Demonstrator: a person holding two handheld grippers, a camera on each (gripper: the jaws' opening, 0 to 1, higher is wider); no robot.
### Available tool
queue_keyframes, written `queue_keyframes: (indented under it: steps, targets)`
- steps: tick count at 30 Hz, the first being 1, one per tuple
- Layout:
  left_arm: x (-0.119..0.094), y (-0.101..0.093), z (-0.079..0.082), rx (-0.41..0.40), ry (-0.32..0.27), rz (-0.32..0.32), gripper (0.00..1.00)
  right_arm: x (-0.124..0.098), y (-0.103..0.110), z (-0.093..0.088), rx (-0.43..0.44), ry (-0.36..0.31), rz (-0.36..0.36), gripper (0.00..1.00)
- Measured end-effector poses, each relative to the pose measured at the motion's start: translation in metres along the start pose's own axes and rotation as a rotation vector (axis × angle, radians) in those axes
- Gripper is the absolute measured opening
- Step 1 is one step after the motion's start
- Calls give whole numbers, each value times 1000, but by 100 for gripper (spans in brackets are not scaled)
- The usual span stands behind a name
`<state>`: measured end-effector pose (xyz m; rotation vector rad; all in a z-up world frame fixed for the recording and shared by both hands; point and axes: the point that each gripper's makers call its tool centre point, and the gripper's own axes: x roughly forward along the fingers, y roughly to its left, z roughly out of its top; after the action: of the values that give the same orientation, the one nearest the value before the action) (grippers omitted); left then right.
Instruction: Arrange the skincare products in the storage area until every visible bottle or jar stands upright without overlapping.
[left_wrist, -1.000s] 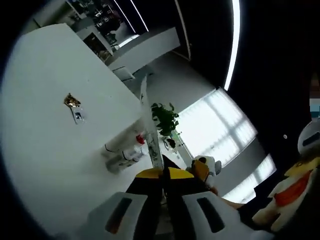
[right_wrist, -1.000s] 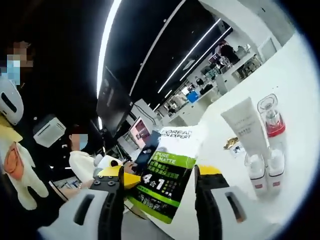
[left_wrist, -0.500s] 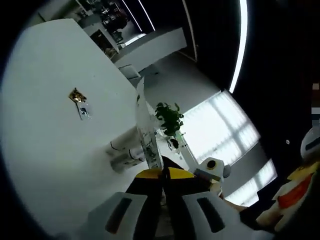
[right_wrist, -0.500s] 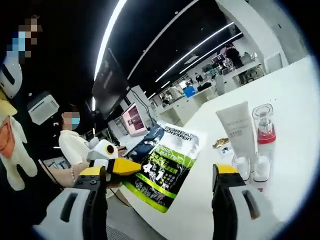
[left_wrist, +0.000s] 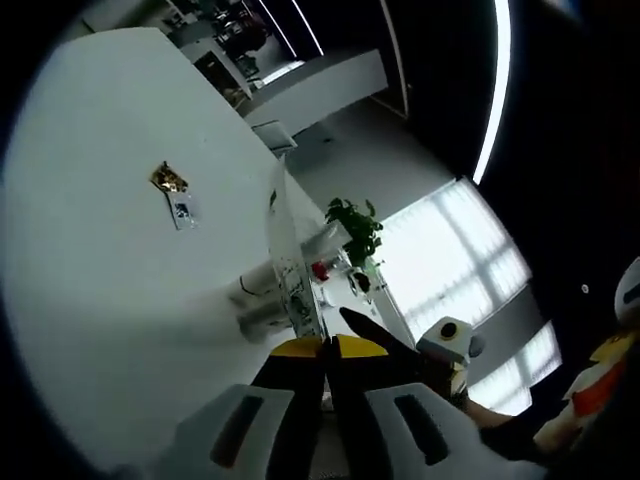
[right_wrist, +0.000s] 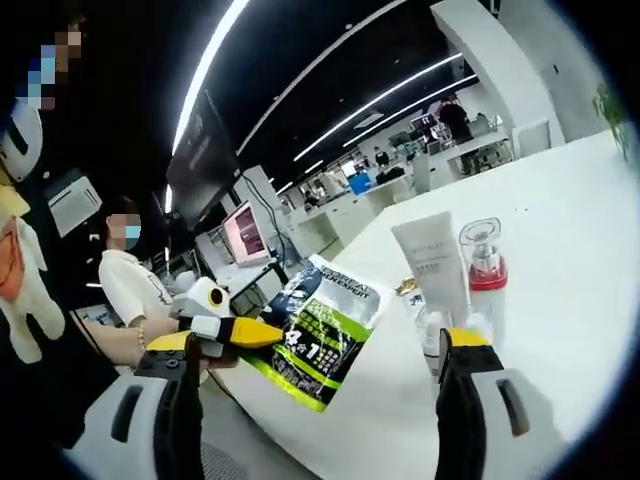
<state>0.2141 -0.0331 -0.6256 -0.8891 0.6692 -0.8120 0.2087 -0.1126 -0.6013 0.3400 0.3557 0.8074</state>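
Observation:
My left gripper (left_wrist: 325, 345) is shut on the edge of a green and black pouch (left_wrist: 291, 270), seen edge-on. In the right gripper view the pouch (right_wrist: 322, 330) leans over the white table (right_wrist: 560, 230) near its edge, with the left gripper (right_wrist: 235, 332) pinching its lower corner. My right gripper (right_wrist: 318, 345) is open wide with nothing between its jaws. Upright beyond it are a white tube (right_wrist: 433, 262), a clear bottle with a red band (right_wrist: 482, 268), and small bottles (right_wrist: 432, 328) partly hidden by the right jaw. The left gripper view shows bottles (left_wrist: 262, 300) behind the pouch.
A small crumpled wrapper (left_wrist: 171, 180) and a card lie on the open white table (left_wrist: 90, 260). A seated person (right_wrist: 125, 285) and desks with screens are beyond the table edge. The right gripper (left_wrist: 447, 342) shows at the left gripper view's lower right.
My right gripper opened wider and drew back from the pouch it had between its jaws. The left gripper stays shut on the pouch.

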Motion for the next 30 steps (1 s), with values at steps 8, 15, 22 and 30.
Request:
queue_keyframes:
  steps: [8,15,22,30]
  targets:
    - [6,14,-3,-18,16,20,0,-10,-13,-6,-32,39,-47,99]
    - [12,28,-9,-20,31,59,0,-17,-27,-14,-28,57,-99,99]
    - [24,49,-18,1,71,103,0,-21,-35,-27,-27,93,-134,99]
    - [33,68,-22,-7,87,138,0,-22,-42,-29,-22,99,-143,99]
